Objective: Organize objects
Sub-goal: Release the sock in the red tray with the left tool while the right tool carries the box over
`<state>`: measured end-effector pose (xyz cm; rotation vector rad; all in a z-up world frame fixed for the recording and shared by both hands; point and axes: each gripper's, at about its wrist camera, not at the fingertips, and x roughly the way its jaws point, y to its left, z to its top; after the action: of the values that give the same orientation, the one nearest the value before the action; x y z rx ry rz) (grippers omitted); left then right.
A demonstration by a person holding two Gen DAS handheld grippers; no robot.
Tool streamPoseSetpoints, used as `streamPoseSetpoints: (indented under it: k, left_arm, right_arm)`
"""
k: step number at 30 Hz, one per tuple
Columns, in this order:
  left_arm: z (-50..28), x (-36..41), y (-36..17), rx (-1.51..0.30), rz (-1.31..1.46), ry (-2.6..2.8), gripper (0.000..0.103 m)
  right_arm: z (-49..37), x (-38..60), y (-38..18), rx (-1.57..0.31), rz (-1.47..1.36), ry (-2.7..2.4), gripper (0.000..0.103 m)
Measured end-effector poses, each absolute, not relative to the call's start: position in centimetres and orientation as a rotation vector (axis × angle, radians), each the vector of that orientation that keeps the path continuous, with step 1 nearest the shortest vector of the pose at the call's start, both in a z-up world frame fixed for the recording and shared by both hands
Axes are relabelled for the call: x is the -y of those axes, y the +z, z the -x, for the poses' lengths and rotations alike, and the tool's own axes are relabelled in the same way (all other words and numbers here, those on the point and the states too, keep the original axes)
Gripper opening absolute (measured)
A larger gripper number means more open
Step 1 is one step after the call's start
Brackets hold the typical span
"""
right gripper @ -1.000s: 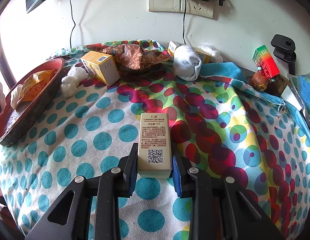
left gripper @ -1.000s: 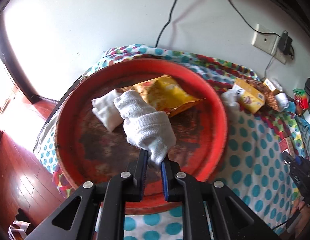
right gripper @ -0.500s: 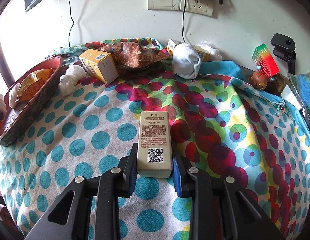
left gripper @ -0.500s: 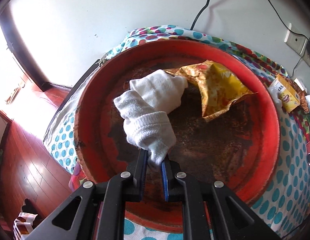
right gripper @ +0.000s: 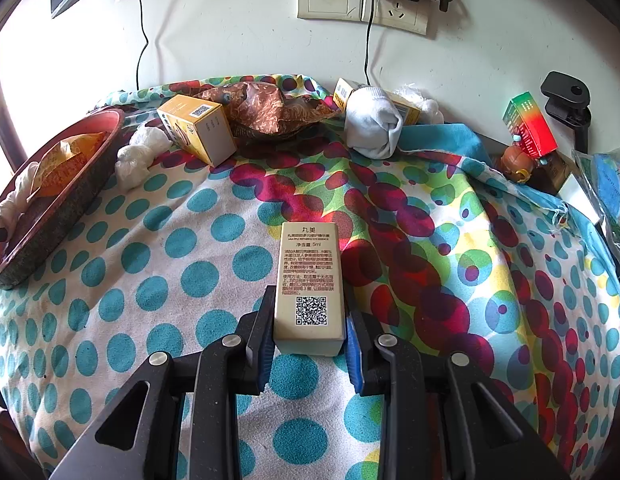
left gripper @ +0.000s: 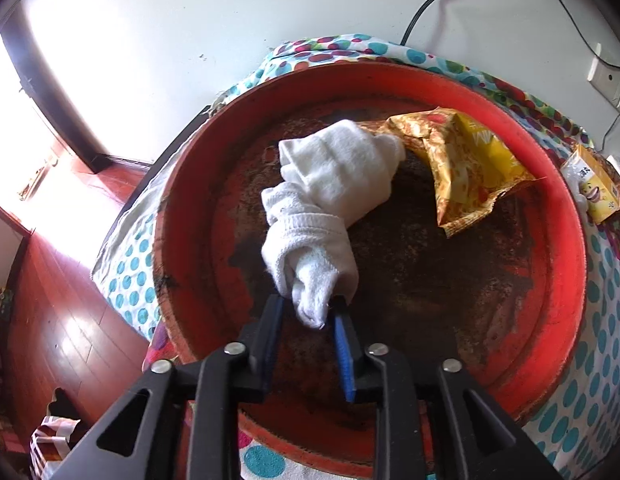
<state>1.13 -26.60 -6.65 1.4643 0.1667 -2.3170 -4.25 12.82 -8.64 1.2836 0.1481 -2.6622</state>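
1. White sock (left gripper: 310, 256): lies in the red tray (left gripper: 565, 264), its near tip between the fingers of the left gripper (left gripper: 308, 316). The far end rests against a second white sock (left gripper: 341, 168) deeper in the tray.
2. Left gripper: jaws have just been opening and now stand spread. The sock tip sits in the gap; the pads do not appear to press on it.
3. Red tray: round, with a dark, worn floor. It sits at the edge of the spotted cloth (right gripper: 158, 292) covering the table. A yellow snack packet (left gripper: 465, 160) lies at its far side, touching the second sock.
4. Right gripper (right gripper: 309, 328): pinching a beige box (right gripper: 309, 276) with a printed code on its top face. The box's far end rests on the spotted cloth.
5. Items along the wall, right wrist view: a yellow carton (right gripper: 198, 128), a crumpled brown wrapper (right gripper: 270, 108), a rolled white sock (right gripper: 373, 128), and a small white bundle (right gripper: 140, 154) just beside the tray.
6. Far right of the cloth: a red-and-green box (right gripper: 529, 124) stands tilted near a black clamp (right gripper: 567, 96).
7. Wall: a socket plate (right gripper: 361, 0) with a plug and cables.
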Motion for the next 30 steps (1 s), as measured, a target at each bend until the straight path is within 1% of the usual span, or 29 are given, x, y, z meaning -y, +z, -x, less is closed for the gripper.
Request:
streamPoseSetpoints:
  k: [6, 9, 13, 20, 24, 28, 30]
  left_arm:
    - [-2.4, 25.8, -4.3, -0.239, -1.400, -2.357, 0.036]
    - [-2.4, 24.0, -2.6, -0.227, -1.369, -2.424, 0.040]
    - [-1.3, 20.4, -1.4, -0.151, -1.369, -2.532, 0.043]
    - [0.3, 15.8, -2.6, -0.036, -1.395, -2.639, 0.043]
    - [0.2, 16.0, -3.0, -0.039, -1.374, -2.678, 0.043]
    - [-0.6, 17.4, -2.2, -0.035, -1.313, -2.716, 0.043]
    - [-1.0, 18.6, -2.1, -0.077, -1.309, -2.734, 0.044]
  right_arm:
    - [4.1, -12.0, -8.5, -0.150, -1.286, -2.664, 0.027]
    - [4.1, -12.0, -8.5, -0.149, -1.286, -2.663, 0.027]
    - [4.0, -11.9, -8.5, -0.158, -1.285, -2.668, 0.027]
    - [4.2, -12.6, -8.6, -0.186, -1.285, -2.689, 0.027]
    - [4.2, -12.6, -8.5, -0.219, -1.275, -2.702, 0.027]
    - [3.7, -12.9, -7.9, -0.224, -1.228, -2.731, 0.027]
    - [3.8, -13.0, -7.9, -0.206, -1.243, -2.729, 0.027]
